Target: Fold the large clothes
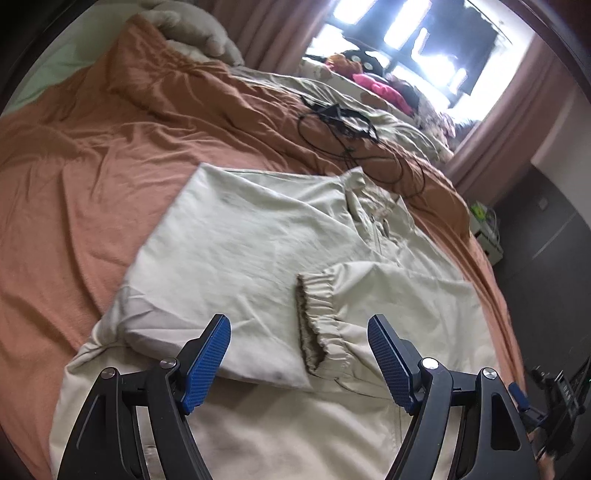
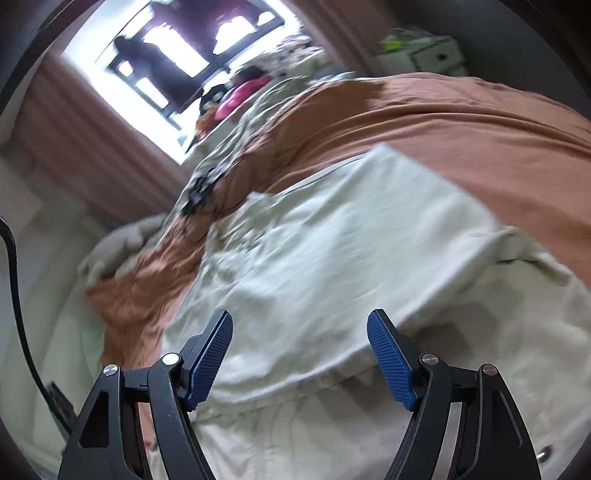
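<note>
Cream jacket [image 1: 258, 251] part-folded on the bed, both claws of my rig held wide above it.

The jacket lies on the rust-orange bedspread [image 1: 74, 177], one side folded over the body and a sleeve laid across, its elastic cuff [image 1: 317, 317] facing my left gripper [image 1: 299, 356]. That gripper's blue pads [image 1: 207, 363] stand well apart with nothing between them. My right gripper [image 2: 300, 356] is likewise spread wide and empty over the cloth [image 2: 332, 240] — its view is blurred. Black cables [image 1: 343, 125] lie beyond the collar; further off, a heap of clothing [image 1: 373, 83] by the window [image 1: 424, 33]. No container shows plainly.
</note>
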The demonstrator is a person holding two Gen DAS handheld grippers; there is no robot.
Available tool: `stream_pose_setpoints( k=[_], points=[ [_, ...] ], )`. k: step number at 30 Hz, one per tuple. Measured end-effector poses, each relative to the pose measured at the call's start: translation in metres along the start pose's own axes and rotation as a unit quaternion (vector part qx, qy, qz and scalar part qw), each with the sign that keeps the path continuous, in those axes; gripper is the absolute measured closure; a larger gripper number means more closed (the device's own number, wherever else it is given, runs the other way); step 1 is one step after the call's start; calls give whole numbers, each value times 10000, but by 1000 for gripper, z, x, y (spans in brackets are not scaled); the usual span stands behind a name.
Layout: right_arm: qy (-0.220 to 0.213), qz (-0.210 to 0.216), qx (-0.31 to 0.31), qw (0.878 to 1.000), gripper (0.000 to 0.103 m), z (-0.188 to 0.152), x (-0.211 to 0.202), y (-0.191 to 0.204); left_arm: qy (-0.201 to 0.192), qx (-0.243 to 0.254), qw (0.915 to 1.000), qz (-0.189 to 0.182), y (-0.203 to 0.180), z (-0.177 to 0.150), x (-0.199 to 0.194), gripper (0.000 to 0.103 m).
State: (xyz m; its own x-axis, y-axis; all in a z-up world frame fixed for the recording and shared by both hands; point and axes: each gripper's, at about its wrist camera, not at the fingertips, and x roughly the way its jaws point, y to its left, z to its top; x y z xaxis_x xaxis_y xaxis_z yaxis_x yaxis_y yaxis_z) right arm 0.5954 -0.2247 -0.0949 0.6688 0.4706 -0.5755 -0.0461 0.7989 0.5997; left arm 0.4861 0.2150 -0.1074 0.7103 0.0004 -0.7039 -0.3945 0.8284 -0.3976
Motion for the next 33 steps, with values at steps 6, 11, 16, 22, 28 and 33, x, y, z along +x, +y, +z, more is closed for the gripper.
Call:
stream_pose_setpoints(
  k=[6,11,16,22,28,33],
  points=[
    [-131,-108,771,9969,27,15,-13,-65,268,147,9995,60,-13,-10,25,25],
    [-199,14,1235,9921,27,24,-14,-107,557,188,9981,164,-15,-22,53,25],
    [18,285,1856,9822,27,25,1,-142,794,196,9960,359,-14,-31,79,25],
    [89,572,2203,9737,27,31,22,-157,791,605,9927,682,-24,-40,94,28],
    [-10,634,2290,9714,27,36,32,-158,792,962,9906,572,-41,-43,98,77],
    [-82,706,2360,9691,28,36,31,-161,575,607,9955,442,-29,-32,84,91]
  ],
)
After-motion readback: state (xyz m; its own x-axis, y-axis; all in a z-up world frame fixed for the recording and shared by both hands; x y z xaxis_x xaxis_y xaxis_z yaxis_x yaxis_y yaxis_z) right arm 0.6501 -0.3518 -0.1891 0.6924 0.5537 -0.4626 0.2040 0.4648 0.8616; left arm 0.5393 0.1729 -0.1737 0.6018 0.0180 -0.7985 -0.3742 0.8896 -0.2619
